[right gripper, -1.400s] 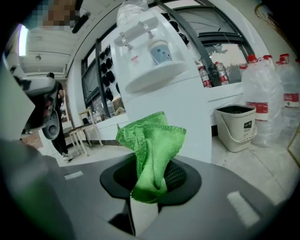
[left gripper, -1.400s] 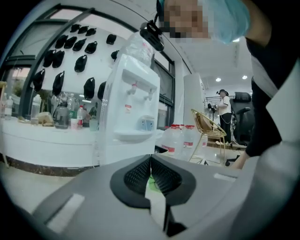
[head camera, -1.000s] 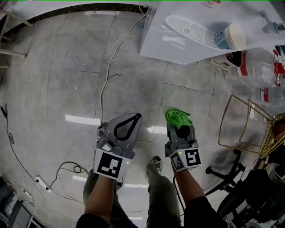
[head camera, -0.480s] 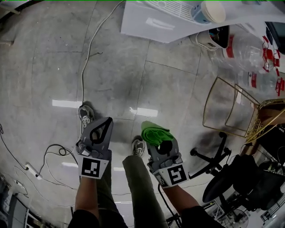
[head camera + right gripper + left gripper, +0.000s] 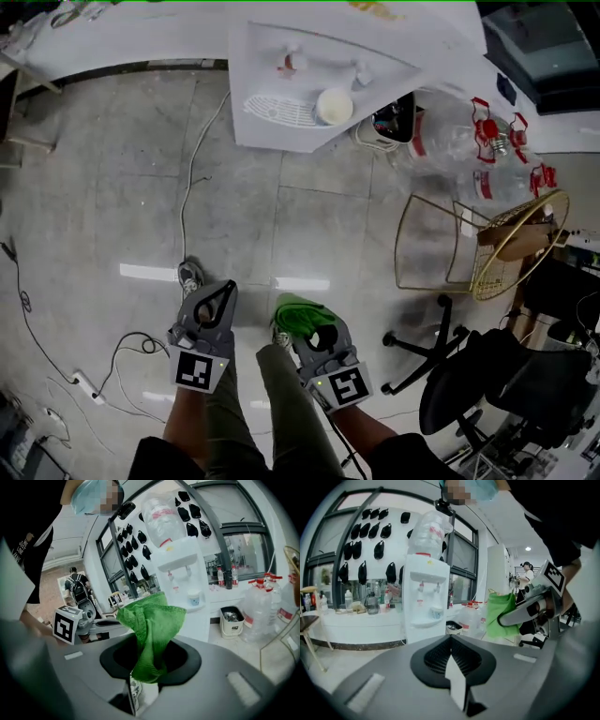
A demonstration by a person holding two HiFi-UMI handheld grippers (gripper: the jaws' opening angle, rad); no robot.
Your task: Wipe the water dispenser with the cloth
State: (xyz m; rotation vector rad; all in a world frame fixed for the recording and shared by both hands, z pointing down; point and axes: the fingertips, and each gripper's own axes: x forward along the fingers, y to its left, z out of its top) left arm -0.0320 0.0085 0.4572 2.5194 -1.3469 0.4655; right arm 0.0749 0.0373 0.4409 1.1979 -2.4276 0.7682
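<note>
The white water dispenser stands at the top middle of the head view, with a cup on its drip tray. Both gripper views show the dispenser some way ahead, a clear bottle upside down on top. My right gripper is shut on a bunched green cloth, which sticks up out of its jaws. My left gripper is held beside it, shut, with nothing between the jaws. Both hang over the floor near the person's legs, well short of the dispenser.
Large water bottles and a small bin stand right of the dispenser. A gold wire frame and a black office chair are at the right. A cable and a power strip lie on the floor at the left.
The view has swung so that the dispenser's whole front shows. Both grippers sit lower in the frame, and the person's feet have stepped. The cloth is still held.
</note>
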